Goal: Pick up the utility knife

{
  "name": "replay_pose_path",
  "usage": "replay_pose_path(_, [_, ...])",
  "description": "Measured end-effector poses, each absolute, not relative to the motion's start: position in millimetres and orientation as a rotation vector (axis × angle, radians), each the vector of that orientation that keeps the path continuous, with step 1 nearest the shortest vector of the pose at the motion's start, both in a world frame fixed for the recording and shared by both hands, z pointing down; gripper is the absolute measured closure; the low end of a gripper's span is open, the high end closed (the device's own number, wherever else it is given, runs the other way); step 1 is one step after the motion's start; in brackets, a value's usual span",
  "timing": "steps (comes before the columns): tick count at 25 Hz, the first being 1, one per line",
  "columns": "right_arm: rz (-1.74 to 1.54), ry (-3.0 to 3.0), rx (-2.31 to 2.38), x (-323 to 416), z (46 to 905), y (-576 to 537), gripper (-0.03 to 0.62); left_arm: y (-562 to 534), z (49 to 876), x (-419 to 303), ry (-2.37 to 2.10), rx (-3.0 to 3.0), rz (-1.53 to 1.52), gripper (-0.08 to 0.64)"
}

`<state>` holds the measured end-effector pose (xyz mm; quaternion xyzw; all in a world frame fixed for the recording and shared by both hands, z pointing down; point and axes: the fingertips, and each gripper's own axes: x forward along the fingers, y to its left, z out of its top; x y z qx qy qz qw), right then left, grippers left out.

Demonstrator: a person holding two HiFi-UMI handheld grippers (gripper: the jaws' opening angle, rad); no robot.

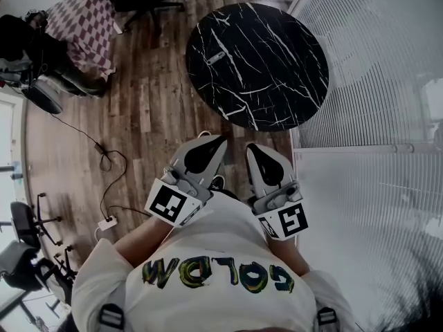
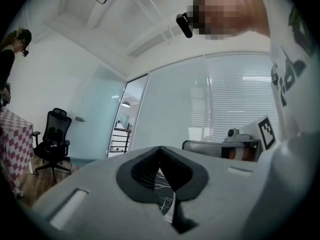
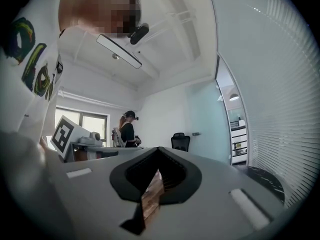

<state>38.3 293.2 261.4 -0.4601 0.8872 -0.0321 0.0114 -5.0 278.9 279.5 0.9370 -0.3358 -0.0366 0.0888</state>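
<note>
At the upper centre of the head view, a round black table with white marble veining (image 1: 277, 61) is seen standing on a brown wood-plank floor (image 1: 149, 102). A small grey utility knife (image 1: 216, 57) is shown lying flat near the table's left rim, with nothing touching it.

Lower in the frame, the left gripper (image 1: 220, 140) and the right gripper (image 1: 252, 147) are held side by side in front of a person's white printed T-shirt (image 1: 221, 254). Both are pointed toward the table, their tips over the floor just below its near rim and well apart from the utility knife. A white cube with black square markers is carried at the back of each, one at lower left (image 1: 169, 205) and one at lower right (image 1: 291, 220).

From the left gripper view, that gripper's jaws are seen pressed together on nothing, a sliver of the veined tabletop showing through the gap behind the tips. From the right gripper view, its jaws are likewise pressed together and empty, with the plank floor showing behind them.

At upper left of the head view, a red-and-white checked cloth (image 1: 83, 19) is draped over some furniture. A black cable (image 1: 104, 158) is trailed across the floor to a white power strip (image 1: 107, 222). White slatted blinds (image 1: 374, 61) fill the right side. A second person in dark clothes (image 3: 127, 131) is caught standing in the background of the right gripper view.
</note>
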Motion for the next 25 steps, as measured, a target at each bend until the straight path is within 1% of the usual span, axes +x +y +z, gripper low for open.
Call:
replay_pose_path(12, [-0.058, 2.788, -1.443, 15.5, 251.7, 146.0, 0.591, 134.1, 270.2, -21.7, -0.946, 2.809, -0.145, 0.557])
replay_pose_path(25, [-0.085, 2.767, -1.501, 1.7, 254.6, 32.1, 0.591, 23.8, 263.9, -27.8, -0.851, 2.84, -0.141, 0.557])
